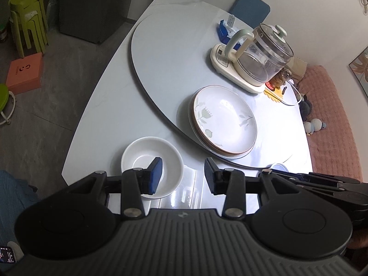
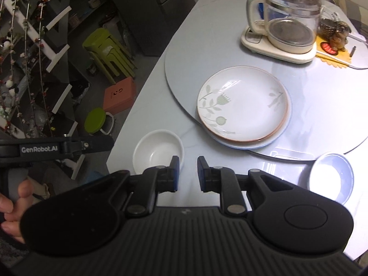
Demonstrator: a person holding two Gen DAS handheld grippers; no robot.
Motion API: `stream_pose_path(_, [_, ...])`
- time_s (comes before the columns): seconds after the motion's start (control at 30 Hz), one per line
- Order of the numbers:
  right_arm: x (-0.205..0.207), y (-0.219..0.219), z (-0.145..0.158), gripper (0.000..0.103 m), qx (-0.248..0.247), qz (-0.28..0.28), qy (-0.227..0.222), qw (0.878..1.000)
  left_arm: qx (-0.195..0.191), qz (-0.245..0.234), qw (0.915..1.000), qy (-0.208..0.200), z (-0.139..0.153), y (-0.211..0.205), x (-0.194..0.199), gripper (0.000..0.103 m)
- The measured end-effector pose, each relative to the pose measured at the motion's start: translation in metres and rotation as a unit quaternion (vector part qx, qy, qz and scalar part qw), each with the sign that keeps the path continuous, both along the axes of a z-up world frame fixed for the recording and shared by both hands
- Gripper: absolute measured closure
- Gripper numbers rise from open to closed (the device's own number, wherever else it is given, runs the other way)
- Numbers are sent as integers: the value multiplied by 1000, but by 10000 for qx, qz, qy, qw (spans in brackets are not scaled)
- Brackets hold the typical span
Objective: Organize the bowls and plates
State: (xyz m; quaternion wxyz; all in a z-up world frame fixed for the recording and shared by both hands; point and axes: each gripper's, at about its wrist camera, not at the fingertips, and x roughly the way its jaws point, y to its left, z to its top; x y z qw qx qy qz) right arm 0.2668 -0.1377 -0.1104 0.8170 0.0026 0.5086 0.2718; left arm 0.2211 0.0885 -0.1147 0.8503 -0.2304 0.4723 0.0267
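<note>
White bowl (image 1: 151,173) sits empty on the counter (image 1: 103,115), just beside the turntable (image 1: 165,53) edge. Your left gripper (image 1: 182,176) hangs released above it, one pad over the bowl's interior. Your right gripper (image 2: 188,173) is also released, holding nothing. Floral plates (image 2: 242,103) lie stacked on the turntable. A pale blue bowl (image 2: 331,178) rests on the counter to the right.

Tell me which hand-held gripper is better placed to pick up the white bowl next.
Left. The left hand-held gripper is open, one finger already over the white bowl. The right hand-held gripper, also open, points beside the bowl, nearer the pale blue bowl.
</note>
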Motion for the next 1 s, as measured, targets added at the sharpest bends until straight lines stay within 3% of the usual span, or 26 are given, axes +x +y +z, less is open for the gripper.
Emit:
stream_pose_path(0.37, [-7,-39,3,82,-156,-348,-103,9992,-60,-168,9998,-74,-3,-30,3,57])
stream_pose_path(1.0, [-4,-136,-8,82,-353,-545,-162,9978,91,-458,9988,-158,-3,-138,36,57])
